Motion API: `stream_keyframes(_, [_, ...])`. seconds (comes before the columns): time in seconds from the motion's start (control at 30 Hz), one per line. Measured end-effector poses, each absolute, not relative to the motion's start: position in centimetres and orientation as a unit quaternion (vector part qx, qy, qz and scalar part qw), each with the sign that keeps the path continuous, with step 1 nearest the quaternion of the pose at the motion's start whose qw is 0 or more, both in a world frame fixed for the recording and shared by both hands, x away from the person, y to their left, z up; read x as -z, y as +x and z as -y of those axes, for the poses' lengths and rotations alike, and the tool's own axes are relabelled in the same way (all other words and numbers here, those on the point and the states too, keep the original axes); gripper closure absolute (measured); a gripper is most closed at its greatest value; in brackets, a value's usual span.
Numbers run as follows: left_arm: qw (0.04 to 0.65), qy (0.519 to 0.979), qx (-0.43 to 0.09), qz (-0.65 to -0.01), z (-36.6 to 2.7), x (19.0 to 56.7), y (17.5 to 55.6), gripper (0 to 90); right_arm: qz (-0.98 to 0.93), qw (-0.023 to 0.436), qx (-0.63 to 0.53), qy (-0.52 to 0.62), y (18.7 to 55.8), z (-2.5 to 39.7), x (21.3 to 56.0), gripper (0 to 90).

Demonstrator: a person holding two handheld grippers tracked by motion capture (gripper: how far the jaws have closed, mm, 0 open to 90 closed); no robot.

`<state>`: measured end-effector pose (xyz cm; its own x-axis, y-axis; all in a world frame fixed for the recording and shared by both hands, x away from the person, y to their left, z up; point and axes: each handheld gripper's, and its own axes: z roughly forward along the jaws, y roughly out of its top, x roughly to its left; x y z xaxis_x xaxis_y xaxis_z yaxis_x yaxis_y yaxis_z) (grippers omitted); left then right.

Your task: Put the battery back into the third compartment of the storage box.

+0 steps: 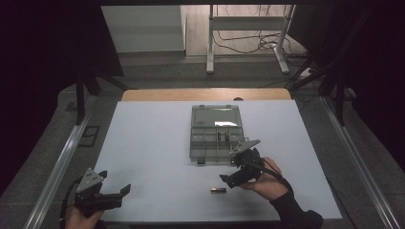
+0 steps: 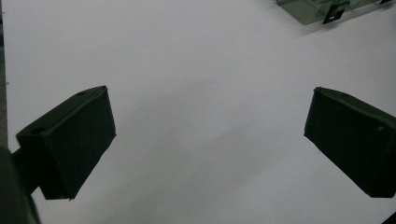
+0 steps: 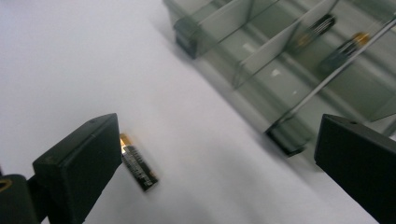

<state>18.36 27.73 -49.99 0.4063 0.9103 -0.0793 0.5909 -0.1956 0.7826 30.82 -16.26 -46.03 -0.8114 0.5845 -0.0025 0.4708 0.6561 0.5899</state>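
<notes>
Black battery (image 1: 218, 190) lies loose on the white tabletop (image 1: 153, 143), short of the box (image 1: 216, 134).
Right gripper (image 1: 228, 180) hovers just beside it, jaws spread and empty; left gripper (image 1: 123, 192) idles well apart, also released. Two batteries (image 3: 343, 46) already sit in compartments; this one awaits pickup.

plain white table (image 1: 143, 143), wooden strip along its far edge, clear plastic organizer box (image 1: 216, 133) sitting open near the middle, one loose battery (image 1: 218, 190) lying flat just in front of it
</notes>
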Motion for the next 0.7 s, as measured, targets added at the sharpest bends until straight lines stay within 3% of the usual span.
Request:
stream_keyframes(0.43, [0.387, 0.744, -0.205, -0.505, -27.8, 50.0, 18.4, 2.4, -0.926, 0.065, -0.256, 0.27, 28.9, 14.6, 48.4, 19.4])
stream_keyframes(0.7, [0.388, 0.744, -0.204, -0.505, -27.8, 50.0, 18.4, 2.5, -0.942, 0.05, -0.243, 0.227, 28.2, 13.6, 49.1, 45.7])
